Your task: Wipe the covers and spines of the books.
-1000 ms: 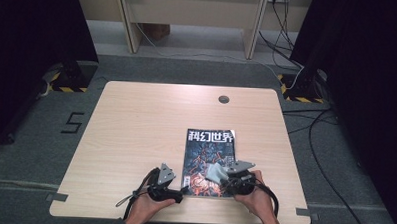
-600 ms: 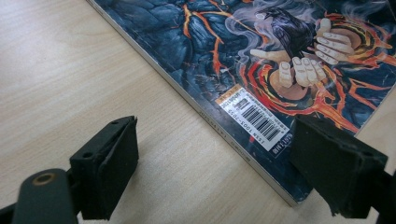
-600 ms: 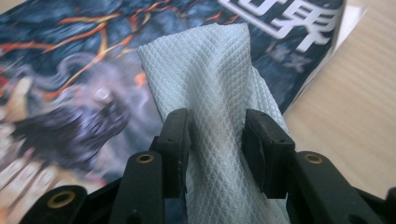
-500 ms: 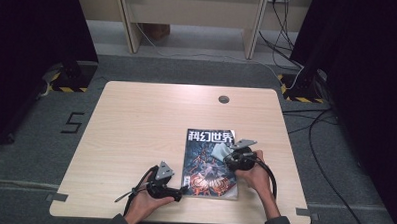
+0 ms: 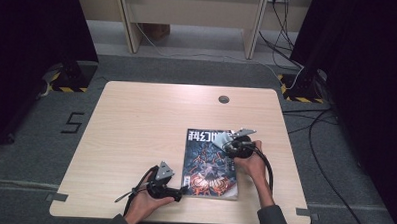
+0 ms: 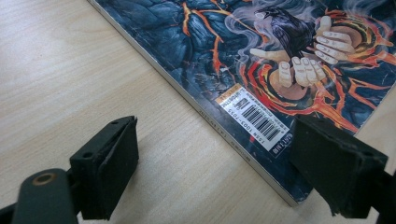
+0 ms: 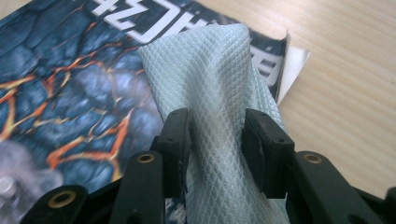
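Pinching a pale cloth (image 7: 212, 93) between its jaws, the right gripper (image 7: 215, 135) sits over the magazine (image 5: 209, 165) right of frame centre; the left gripper (image 6: 215, 163), jaws wide, straddles the magazine's lower-left corner.

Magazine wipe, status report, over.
Right tongs shut on cloth, over magazine. Left tongs open at its near corner. Nothing in the way.

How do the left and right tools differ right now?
The left tool is open, jaws wide apart at the magazine's near corner; the right tool is shut on a pale cloth. The left holds nothing and sits at the spine; the right is over the cover's top. Both have black jaws.
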`<move>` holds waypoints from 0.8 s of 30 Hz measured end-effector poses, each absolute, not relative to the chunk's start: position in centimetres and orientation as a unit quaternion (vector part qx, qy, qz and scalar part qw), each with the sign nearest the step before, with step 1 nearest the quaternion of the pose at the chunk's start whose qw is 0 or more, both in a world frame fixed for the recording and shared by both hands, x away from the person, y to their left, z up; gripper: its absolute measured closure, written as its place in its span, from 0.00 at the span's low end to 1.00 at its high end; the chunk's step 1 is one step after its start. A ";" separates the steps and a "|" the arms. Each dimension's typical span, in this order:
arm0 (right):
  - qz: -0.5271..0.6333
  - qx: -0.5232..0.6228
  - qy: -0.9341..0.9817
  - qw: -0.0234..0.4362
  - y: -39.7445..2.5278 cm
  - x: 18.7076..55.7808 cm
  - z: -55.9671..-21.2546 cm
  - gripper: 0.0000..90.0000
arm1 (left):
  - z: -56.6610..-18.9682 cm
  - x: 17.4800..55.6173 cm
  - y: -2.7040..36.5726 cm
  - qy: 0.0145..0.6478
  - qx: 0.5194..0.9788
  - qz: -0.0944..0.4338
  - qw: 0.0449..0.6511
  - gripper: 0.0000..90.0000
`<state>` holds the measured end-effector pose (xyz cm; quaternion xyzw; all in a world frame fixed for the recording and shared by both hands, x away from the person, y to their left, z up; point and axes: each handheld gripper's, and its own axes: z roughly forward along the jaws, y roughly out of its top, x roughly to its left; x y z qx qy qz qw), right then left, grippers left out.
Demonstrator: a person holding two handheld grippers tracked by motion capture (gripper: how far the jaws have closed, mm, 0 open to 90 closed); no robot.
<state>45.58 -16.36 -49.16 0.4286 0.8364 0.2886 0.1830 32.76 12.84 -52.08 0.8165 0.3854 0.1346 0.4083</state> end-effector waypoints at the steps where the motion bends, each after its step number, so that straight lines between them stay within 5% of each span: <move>1: 0.285 0.435 0.834 0.185 -16.3 46.0 -49.1 0.68 | -52.1 32.8 12.8 0.385 0.816 0.134 0.409 0.16; 14: 0.299 0.497 0.792 0.189 -17.0 49.7 -49.4 0.68 | -52.1 32.8 12.9 0.388 0.815 0.129 0.410 0.17; 24: 0.276 0.452 0.823 0.207 -15.7 48.0 -49.1 0.73 | -52.1 32.8 12.9 0.388 0.815 0.132 0.409 0.17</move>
